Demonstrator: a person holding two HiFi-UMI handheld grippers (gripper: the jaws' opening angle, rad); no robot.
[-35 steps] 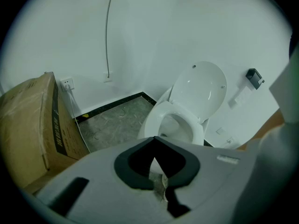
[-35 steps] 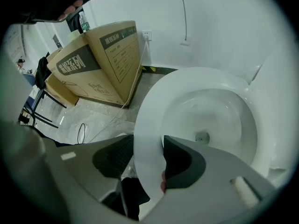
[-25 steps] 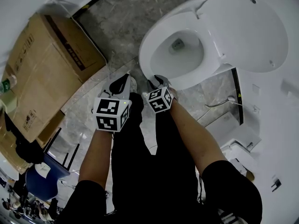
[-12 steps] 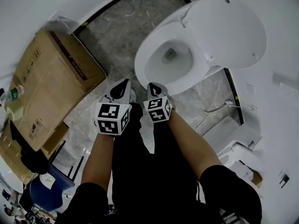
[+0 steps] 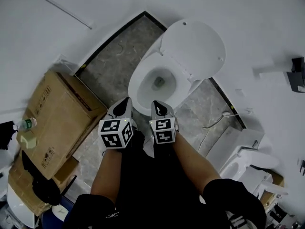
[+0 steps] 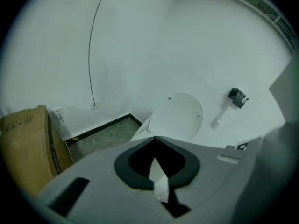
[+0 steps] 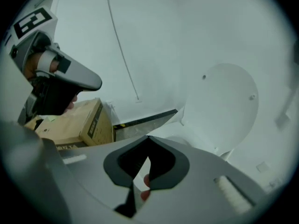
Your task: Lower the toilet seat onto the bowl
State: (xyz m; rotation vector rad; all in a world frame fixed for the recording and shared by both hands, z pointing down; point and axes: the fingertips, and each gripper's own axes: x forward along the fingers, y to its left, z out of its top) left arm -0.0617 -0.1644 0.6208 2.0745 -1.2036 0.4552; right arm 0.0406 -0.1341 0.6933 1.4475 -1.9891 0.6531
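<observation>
The white toilet bowl (image 5: 143,87) stands open on the grey floor. Its seat and lid (image 5: 193,47) are tipped up together against the white wall, also seen as the lid (image 6: 180,115) and the lid (image 7: 224,106) in the two gripper views. My left gripper (image 5: 126,101) and right gripper (image 5: 157,104) hover side by side just short of the bowl's front rim, touching nothing. Both point at the toilet. The left gripper (image 6: 154,138) has its tips together, empty. The right gripper (image 7: 148,137) is shut too, with nothing in it.
A big cardboard box (image 5: 57,123) lies left of the toilet, with a water bottle (image 5: 26,124) on it. A second white fixture (image 5: 248,162) and a hose (image 5: 223,114) sit at the right. A cable (image 6: 91,55) runs down the wall to a socket (image 6: 58,112).
The head view has pulled back and up, so the toilet looks smaller and farther off. Both grippers stay side by side before the bowl's front rim.
</observation>
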